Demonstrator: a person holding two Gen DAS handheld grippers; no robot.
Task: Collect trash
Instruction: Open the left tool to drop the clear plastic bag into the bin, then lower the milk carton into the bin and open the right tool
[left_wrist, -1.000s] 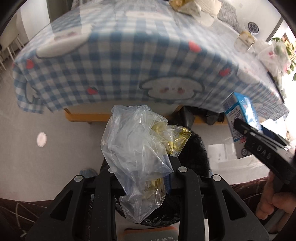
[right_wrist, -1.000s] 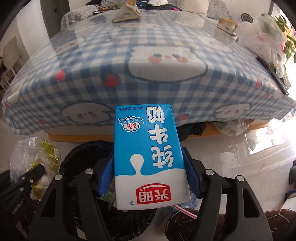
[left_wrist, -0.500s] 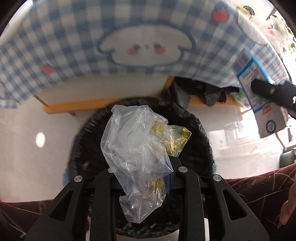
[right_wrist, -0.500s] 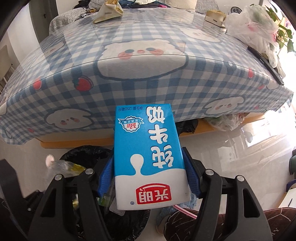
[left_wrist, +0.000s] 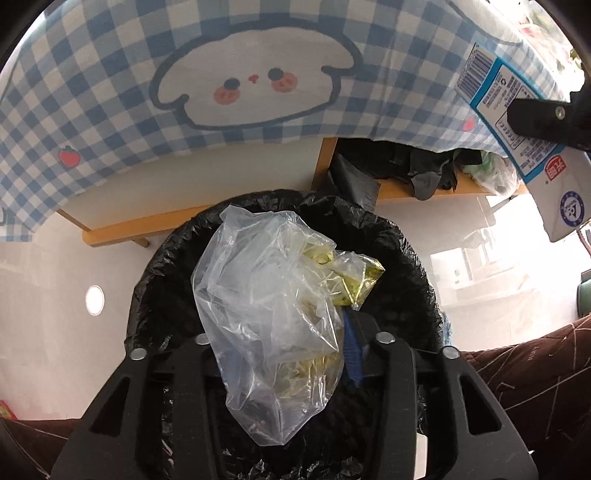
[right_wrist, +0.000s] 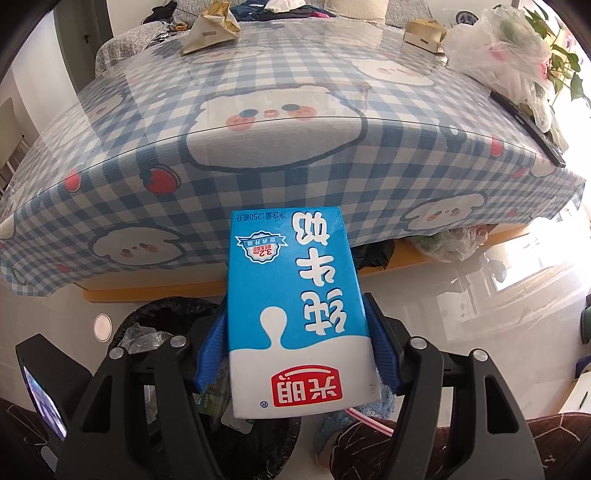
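A clear plastic bag (left_wrist: 266, 295) with yellow-gold wrappers inside hangs between the fingers of my left gripper (left_wrist: 284, 332), right over the mouth of a round bin with a black liner (left_wrist: 406, 258). The left jaws are opening, and the bag sits loosely between them beside the blue pad (left_wrist: 351, 350). My right gripper (right_wrist: 295, 321) is shut on a blue and white milk carton (right_wrist: 295, 306), held upside down above and to the right of the bin (right_wrist: 159, 314). The carton (left_wrist: 554, 192) also shows at the right edge of the left wrist view.
A table under a blue checked cloth (right_wrist: 280, 155) stands just beyond the bin, with a wooden shelf (left_wrist: 147, 229) below it. On the table lie a paper bag (right_wrist: 210, 26), a small box (right_wrist: 424, 33) and a white plastic bag (right_wrist: 495, 48). Someone's brown quilted legs (left_wrist: 524, 376) flank the bin.
My left gripper has dropped down over the bin, which now fills the space under the bag. Its fingers have parted a little. The right gripper still holds the carton in place.
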